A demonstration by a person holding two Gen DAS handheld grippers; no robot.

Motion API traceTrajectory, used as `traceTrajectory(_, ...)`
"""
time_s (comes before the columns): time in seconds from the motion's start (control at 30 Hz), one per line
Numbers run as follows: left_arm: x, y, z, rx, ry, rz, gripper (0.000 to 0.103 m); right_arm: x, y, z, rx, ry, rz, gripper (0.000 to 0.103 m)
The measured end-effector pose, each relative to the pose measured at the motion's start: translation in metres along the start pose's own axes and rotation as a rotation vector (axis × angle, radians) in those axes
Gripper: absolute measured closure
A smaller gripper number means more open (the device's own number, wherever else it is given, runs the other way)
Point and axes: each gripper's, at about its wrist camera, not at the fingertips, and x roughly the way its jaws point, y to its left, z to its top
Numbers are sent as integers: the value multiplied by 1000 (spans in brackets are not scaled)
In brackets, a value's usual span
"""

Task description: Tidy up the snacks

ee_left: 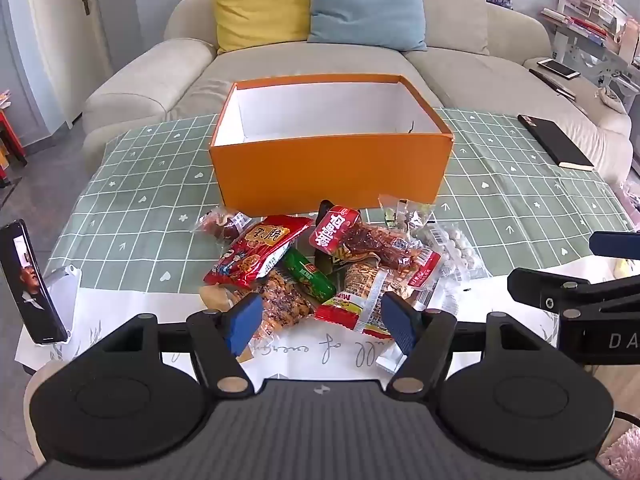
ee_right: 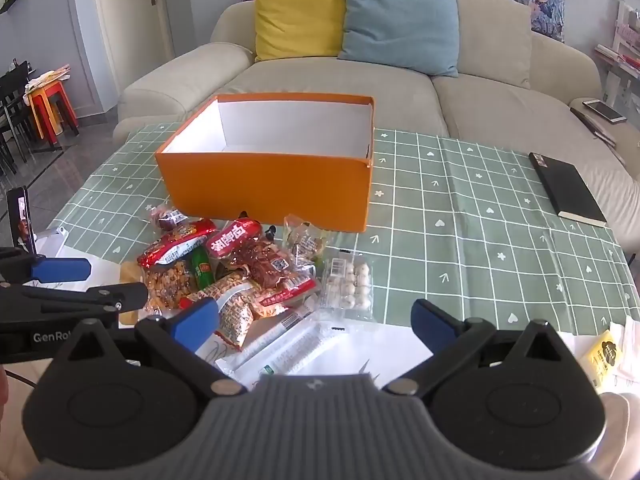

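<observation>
Snack packets (ee_left: 320, 272) lie heaped just ahead of our left gripper (ee_left: 320, 326), its jaws spread wide and empty. Our right gripper (ee_right: 316, 322), equally wide and empty, has them ahead-left. Beyond the heap stands the orange box (ee_left: 332, 172).

Both views are brightly and evenly lit by soft daylight; its source cannot be told. Only faint, soft shadows are cast, the clearest lying just beneath the near wall of the orange box (ee_left: 332, 168). Small glare spots are seen on the shiny snack wrappers (ee_left: 320, 268) and on the dark floor (ee_right: 60, 168) at far left. Strong fisheye bending is shown toward the edges, where the sofa (ee_left: 360, 60) and the table's tablecloth (ee_right: 480, 208) curve, and the corners are darkened. Focus is held sharply mid-scene, slightly softened at the rims.
</observation>
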Motion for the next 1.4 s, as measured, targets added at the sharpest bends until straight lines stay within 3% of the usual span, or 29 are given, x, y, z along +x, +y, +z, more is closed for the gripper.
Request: traceTrajectory(1.4,-6,-4,1,8,-43,-34,27,2,-2,-2,12,14,6,4)
